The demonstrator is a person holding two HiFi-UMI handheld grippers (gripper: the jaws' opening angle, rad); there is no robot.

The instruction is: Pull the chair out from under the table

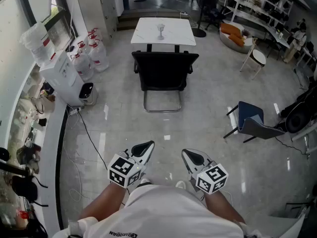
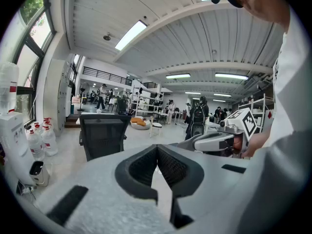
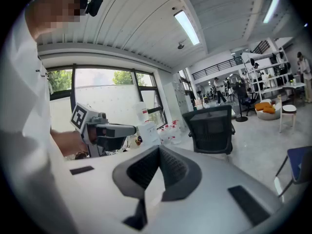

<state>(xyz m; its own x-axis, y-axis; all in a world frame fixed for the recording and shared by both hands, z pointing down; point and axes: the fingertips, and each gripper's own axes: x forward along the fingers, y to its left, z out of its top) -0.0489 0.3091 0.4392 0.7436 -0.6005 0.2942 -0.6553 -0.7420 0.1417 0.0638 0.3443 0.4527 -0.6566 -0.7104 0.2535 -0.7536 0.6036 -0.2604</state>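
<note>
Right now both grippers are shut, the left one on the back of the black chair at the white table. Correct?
No. The left gripper is shut on nothing, far short of the chair, as the head view shows. Both are shut, and the chair is at the table.

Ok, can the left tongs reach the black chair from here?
Probably not yet: the black chair stands well ahead across the floor, while the left tongs sit shut close to the person. Nothing blocks the way; step closer and open them.
</note>
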